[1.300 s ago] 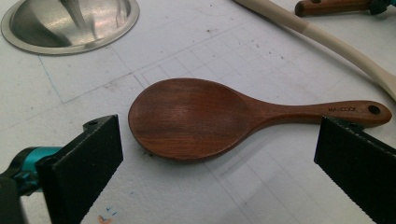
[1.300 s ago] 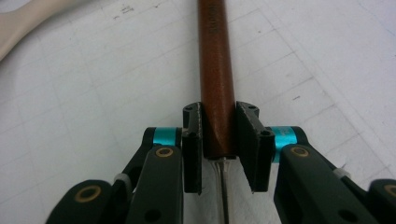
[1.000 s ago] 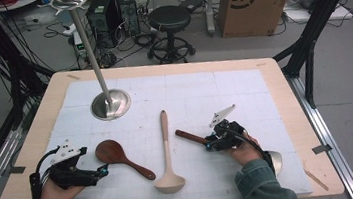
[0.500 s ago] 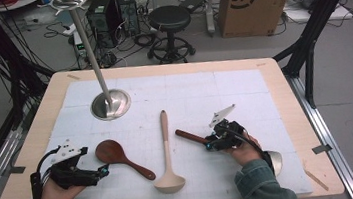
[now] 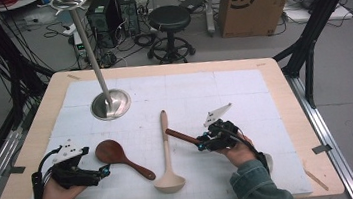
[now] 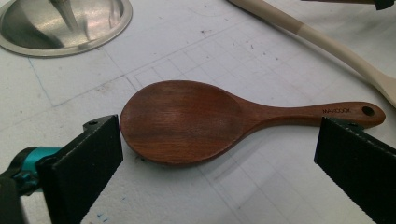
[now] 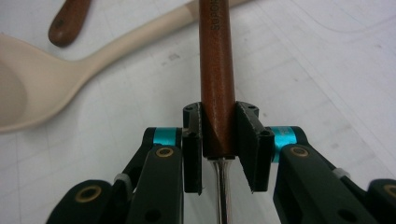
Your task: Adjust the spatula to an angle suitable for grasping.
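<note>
A dark wooden rice spoon (image 5: 115, 154) lies flat on the white mat, bowl to the left, handle toward the front right. My left gripper (image 5: 105, 172) rests low just in front of it, open; in the left gripper view the spoon (image 6: 187, 121) lies beyond the two wide-apart jaws and touches neither. My right gripper (image 5: 200, 142) is shut on the dark wooden handle (image 5: 181, 135) of a metal-shanked utensil, held just above the mat and pointing left and away. In the right gripper view both pads clamp the handle (image 7: 215, 70) at its lower end, above the steel shank.
A pale wooden ladle (image 5: 169, 176) lies between the two hands, bowl toward the front edge. A steel stand with a round base (image 5: 110, 104) and a tall pole rises at the back left of the mat. A stool, a cardboard box and cables are beyond the table.
</note>
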A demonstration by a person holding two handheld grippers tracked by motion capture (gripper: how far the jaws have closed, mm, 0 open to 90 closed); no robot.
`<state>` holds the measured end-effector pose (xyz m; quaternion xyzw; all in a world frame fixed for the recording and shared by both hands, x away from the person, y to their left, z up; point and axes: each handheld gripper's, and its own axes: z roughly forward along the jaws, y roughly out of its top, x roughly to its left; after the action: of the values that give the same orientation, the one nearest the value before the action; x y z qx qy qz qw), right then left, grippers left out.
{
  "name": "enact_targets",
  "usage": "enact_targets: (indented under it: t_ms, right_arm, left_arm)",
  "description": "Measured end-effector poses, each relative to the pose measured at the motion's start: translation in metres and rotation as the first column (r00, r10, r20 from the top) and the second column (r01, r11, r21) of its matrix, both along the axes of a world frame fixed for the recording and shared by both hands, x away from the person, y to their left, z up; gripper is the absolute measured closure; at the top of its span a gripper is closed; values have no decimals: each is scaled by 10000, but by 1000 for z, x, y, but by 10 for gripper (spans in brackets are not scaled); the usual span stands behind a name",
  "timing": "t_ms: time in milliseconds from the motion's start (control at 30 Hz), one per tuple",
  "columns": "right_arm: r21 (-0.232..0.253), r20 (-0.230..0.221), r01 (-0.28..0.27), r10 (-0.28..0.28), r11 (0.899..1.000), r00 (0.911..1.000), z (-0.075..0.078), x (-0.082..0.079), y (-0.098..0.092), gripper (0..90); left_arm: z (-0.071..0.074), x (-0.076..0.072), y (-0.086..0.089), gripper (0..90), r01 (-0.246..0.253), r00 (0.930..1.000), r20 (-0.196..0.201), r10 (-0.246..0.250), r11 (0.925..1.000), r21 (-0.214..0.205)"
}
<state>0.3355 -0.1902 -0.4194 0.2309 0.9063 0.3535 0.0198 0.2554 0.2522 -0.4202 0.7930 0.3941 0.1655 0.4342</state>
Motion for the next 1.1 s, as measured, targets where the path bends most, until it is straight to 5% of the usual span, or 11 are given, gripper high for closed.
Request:
enact_targets:
  t_ms: [300,1100]
  right_arm:
    - [-165,-150,-199,196,9997,9997,-5,1,17,726]
    - [-41,-629,145,-147,9999,9979,-12,2,13,674]
  left_arm:
    - [0,0,0,17,28,10000,-5,-28,10000,-32]
    - [0,1,0,16,18,10000,36,-18,10000,-37]
